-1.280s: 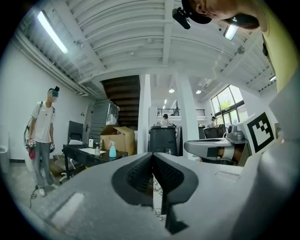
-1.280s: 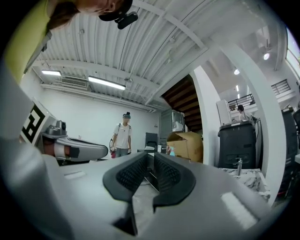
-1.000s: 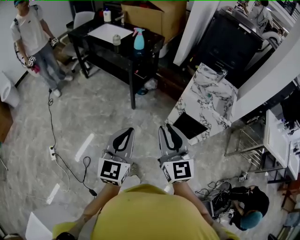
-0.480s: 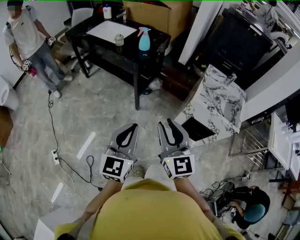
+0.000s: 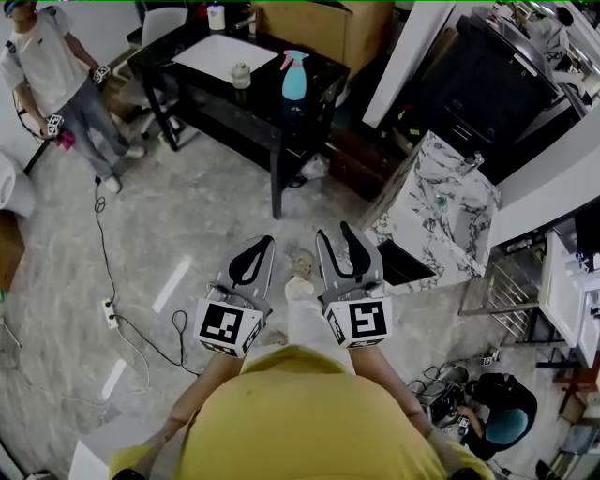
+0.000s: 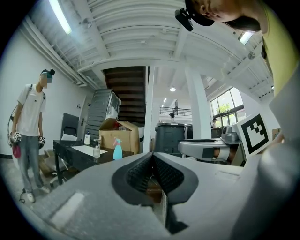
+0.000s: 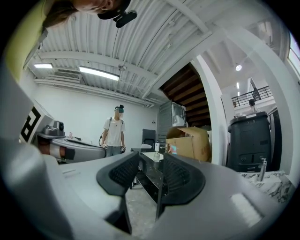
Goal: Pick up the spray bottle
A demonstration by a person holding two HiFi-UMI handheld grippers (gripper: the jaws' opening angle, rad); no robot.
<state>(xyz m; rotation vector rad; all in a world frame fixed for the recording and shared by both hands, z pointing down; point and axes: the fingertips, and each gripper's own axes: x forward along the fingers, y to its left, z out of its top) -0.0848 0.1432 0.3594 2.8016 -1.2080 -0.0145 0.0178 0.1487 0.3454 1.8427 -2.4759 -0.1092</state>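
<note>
Spray bottle upright on far desk, ahead; my R fingers, just opening, empty, maybe nearer; L fingers closed, empty.

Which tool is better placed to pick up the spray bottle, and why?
Probably the right tool: its jaws have just been opening, nothing between them, and the spray bottle sits nearly in line. The left tool is shut. Both are far off.

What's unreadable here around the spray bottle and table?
Spray bottle: label and fill level too small in every view.
Box: head view, top edge cuts it off; contents unseen.
Table: head view, its own top hides the far legs.
Small bottle: head view, too small to identify.
</note>
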